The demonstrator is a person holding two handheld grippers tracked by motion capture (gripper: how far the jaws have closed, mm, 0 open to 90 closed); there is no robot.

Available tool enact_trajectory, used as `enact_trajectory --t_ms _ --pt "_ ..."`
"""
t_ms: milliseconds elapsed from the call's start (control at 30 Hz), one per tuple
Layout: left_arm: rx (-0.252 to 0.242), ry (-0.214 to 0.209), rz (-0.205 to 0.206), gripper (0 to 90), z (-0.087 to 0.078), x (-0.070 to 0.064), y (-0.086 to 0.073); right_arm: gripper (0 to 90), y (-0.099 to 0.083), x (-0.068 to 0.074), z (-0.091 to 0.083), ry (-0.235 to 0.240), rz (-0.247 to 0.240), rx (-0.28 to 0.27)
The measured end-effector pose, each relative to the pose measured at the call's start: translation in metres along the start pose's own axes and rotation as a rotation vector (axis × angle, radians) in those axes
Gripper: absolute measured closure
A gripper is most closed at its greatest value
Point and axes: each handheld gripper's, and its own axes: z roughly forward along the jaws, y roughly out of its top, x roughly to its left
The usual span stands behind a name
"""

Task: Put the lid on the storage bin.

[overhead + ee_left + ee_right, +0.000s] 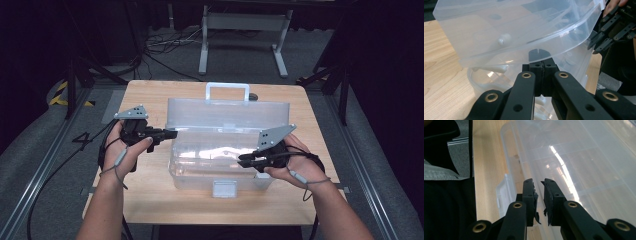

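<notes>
- Two tools work a clear box (220, 165) on the bench (150, 200).
- Left tool (541, 65): pinched tight together at the lid (506, 32) edge.
- Right tool (538, 185): slightly apart, over the box.
- Step, I think: moving the lid; next needs a steady push.

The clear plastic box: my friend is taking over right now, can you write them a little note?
Left gripper: jaws shut at the left edge of the lid, seemingly pinching it.
Right gripper: jaws slightly apart, holding nothing, over the right side of the clear plastic toolbox.
Toolbox stands mid-table; front latch hangs undone.
Done: unlatched, lid raised.
Left: probably finish moving the lid; which way is unclear.
</notes>
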Motion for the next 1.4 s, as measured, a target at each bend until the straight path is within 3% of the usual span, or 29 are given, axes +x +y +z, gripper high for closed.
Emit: enact_trajectory --t_ms 433,833,1133,1400 --pt "0.008 0.002 0.003 90.0 0.000 -0.001 -0.001 83.0 -0.011 -0.002 -0.027 -0.019 0.044 -0.117" --pt "0.021 -0.002 0.007 90.0 -0.001 -0.001 -0.002 89.2 -0.032 -0.010 -0.047 -0.072 0.111 -0.205" --pt "0.024 -0.013 0.001 89.9 -0.003 -0.001 -0.005 89.7 -0.042 -0.014 -0.055 -0.106 0.154 -0.223" --pt "0.039 0.003 0.014 89.9 -0.004 -0.003 -0.006 90.0 -0.053 -0.019 -0.062 -0.128 0.196 -0.235"
